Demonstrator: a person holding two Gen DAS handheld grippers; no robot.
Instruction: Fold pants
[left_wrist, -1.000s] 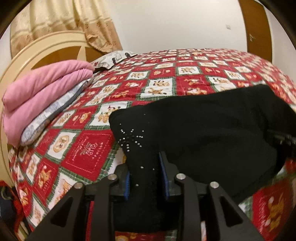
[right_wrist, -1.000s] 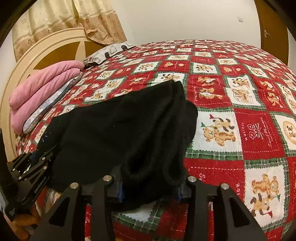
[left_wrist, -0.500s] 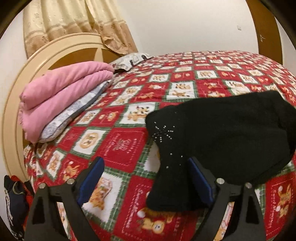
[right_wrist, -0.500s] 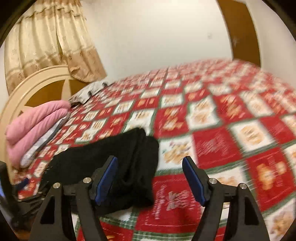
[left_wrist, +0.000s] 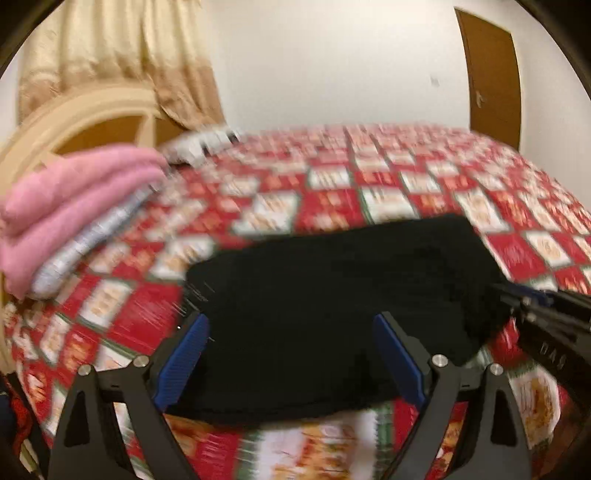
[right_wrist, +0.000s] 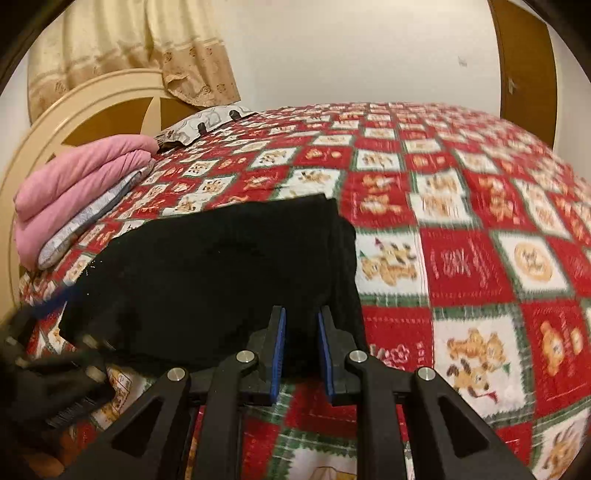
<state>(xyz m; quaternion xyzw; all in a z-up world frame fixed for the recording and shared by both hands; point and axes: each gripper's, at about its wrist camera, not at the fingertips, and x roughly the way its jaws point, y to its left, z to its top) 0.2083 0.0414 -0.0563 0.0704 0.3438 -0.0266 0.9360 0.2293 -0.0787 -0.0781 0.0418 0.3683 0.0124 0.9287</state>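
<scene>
Bed (right_wrist: 480, 280) under its red patchwork cover carries the black pants (right_wrist: 221, 266), folded to a slab whose long axis runs across in front of me, its near edge at both grippers. My left gripper (left_wrist: 291, 354) has its jaws wide apart astride the near-left corner, touching nothing I can see. My right gripper (right_wrist: 300, 350) is closing its jaws over the near-right edge; black cloth between the pads hides whether they pinch it.

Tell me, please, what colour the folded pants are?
Black pants, clearest in the right wrist view.
</scene>
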